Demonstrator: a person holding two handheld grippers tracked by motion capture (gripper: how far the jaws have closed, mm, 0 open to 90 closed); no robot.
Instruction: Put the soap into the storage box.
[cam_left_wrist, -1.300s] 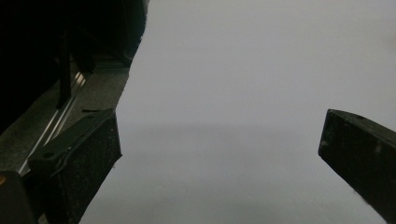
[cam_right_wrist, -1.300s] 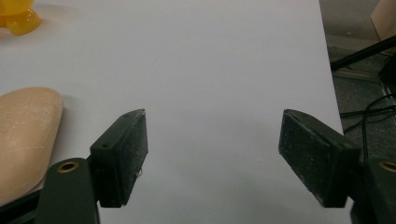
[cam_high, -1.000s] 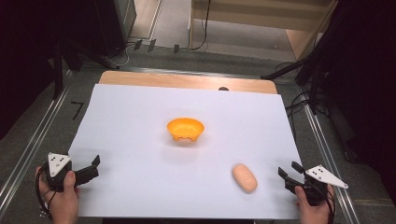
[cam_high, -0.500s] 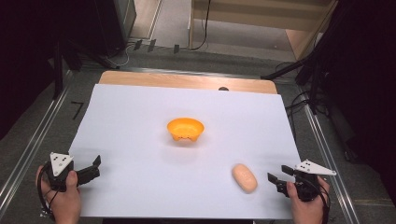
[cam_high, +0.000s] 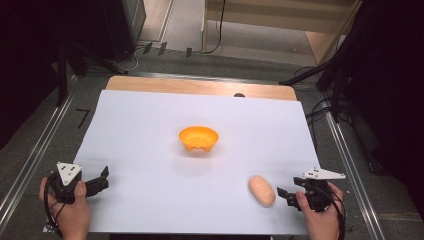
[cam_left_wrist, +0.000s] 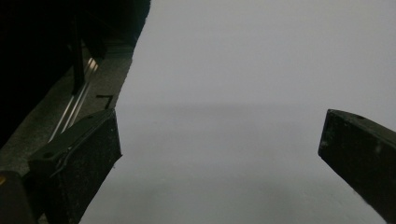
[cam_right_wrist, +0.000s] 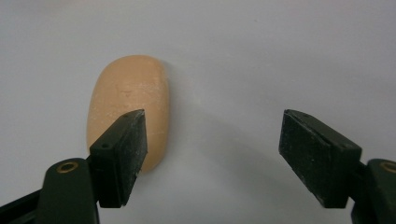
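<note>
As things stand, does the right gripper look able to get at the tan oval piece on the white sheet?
Probably yes. The right gripper sits beside the tan oval piece, its jaws have just been opening, nothing lies between them, and the white sheet around it is bare.

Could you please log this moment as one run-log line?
right gripper: open, jaws just opening, beside bread roll | left gripper: open, idle | bowl: mid-table
</note>
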